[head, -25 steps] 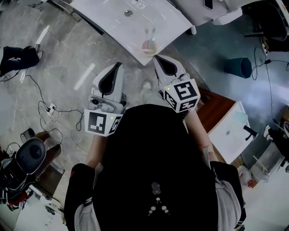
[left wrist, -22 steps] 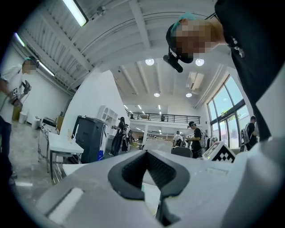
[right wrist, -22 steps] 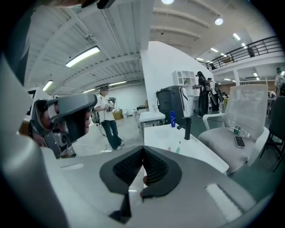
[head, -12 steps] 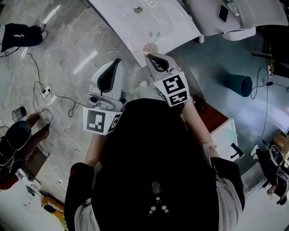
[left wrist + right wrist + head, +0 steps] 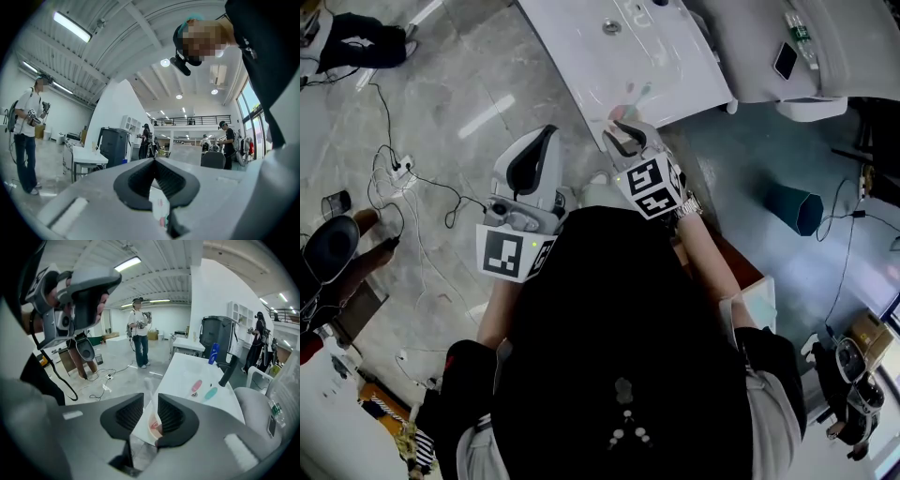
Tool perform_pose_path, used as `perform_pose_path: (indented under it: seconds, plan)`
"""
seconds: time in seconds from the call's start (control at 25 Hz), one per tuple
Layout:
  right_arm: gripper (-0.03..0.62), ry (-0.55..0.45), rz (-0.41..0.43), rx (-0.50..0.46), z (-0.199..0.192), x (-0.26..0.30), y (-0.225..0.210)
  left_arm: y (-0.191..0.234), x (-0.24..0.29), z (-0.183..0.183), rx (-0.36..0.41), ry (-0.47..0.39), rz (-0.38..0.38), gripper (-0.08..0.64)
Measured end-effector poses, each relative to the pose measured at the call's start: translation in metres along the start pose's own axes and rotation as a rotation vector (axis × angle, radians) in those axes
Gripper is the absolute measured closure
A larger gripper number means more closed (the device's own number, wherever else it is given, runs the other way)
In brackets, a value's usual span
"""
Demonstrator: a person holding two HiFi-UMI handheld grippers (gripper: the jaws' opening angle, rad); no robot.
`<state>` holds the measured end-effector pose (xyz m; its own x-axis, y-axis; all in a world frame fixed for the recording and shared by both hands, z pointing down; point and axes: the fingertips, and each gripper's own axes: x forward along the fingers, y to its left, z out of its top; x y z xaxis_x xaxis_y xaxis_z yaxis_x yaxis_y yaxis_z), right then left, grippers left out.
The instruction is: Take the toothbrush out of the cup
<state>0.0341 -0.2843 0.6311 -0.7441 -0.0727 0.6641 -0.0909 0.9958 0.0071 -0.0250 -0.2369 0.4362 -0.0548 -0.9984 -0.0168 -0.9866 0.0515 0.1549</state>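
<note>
At the glossy white bench (image 5: 187,369) corner, over grey marble floor (image 5: 469,84), the right hand-held gripper (image 5: 150,399) gapes around a white toothbrush (image 5: 149,385) in a pink cup (image 5: 153,426); the left hand-held gripper (image 5: 153,160) is clenched, empty.

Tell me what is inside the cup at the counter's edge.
A white toothbrush stands in the cup, rising between the fingers of the right gripper. They hide the cup's bottom.

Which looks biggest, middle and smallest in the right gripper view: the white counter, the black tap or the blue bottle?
1. White counter, by far the biggest.
2. Black tap.
3. Blue bottle, which looks only slightly smaller than the tap. It seems to stand farther back, so that pair is unsure.
</note>
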Motion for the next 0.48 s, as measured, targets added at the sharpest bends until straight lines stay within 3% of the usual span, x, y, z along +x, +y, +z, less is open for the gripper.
perform_pose_path:
  seconds: [0.24,0.48]
  plan:
    - [0.495,0.044,0.008,-0.109,-0.006,0.022,0.001,0.012,-0.009,0.000,0.011,0.010,0.058,0.558]
    - [0.500,0.060,0.016,-0.155,-0.004,0.035,0.000,0.022,-0.018,0.002,0.021,0.017,0.103,0.558]
